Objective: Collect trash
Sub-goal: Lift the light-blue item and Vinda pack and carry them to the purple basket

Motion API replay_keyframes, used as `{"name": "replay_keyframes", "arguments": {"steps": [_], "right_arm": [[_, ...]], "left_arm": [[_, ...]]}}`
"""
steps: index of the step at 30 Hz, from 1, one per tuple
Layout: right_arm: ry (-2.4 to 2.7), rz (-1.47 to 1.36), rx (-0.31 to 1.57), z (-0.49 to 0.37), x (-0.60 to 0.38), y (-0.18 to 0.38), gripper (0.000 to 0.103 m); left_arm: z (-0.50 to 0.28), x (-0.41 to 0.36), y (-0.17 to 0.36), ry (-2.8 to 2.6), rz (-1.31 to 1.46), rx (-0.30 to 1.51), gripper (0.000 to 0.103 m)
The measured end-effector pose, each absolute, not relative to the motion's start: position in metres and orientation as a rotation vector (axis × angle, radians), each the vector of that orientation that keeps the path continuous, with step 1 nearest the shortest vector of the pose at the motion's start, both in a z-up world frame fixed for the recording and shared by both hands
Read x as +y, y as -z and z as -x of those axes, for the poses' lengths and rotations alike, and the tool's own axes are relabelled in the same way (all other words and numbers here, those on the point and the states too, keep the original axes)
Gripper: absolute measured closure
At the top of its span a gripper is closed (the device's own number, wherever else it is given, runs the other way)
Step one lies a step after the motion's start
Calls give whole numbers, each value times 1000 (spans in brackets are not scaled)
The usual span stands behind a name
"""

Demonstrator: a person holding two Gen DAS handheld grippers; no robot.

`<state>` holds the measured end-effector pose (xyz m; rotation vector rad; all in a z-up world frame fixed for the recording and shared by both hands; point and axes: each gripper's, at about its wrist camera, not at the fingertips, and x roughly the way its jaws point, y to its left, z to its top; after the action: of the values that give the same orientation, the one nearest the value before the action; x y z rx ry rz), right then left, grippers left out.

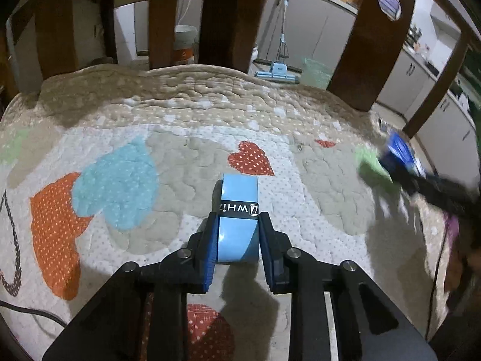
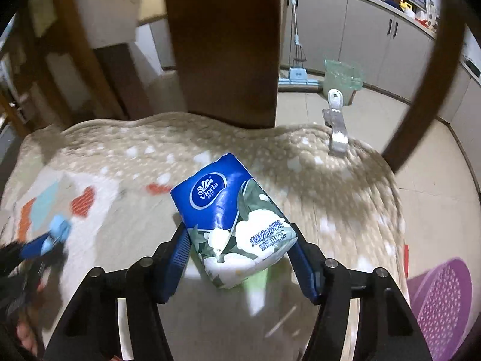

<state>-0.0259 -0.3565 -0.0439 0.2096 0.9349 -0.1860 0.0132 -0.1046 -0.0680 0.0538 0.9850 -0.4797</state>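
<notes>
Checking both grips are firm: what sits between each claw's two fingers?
Left wrist view: a blue tape roll in the left claw. Right wrist view: a tissue pack in the right claw.

A quilted pad [image 1: 180, 114] printed with dotted hearts covers the seat of a dark wooden chair, whose broad back slat [image 2: 222, 48] rises from the far edge. Beyond it lies a pale tiled floor [image 2: 375, 114] with a blue flat mop [image 1: 278, 72] leaning against grey cabinets [image 2: 345, 30]. A purple perforated mat [image 2: 439, 307] lies at the right.
</notes>
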Motion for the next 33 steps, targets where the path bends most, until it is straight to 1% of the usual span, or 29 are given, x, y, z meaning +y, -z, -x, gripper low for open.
{"name": "replay_keyframes", "arguments": {"steps": [8,14,25,33], "right_arm": [[205,-281,845,108,-344,37,35],[249,-322,774,143,-348,31,35],[258,-426,738,172,-378,33,35],[258,-430,713,181,-380,28,35]], "left_arm": [[10,-114,49,439,-111,951,78],[40,-135,34,437,-207,932,78],[79,-169,9,448,-301,899,78],[104,-188,-10,454,-368,844,78]]}}
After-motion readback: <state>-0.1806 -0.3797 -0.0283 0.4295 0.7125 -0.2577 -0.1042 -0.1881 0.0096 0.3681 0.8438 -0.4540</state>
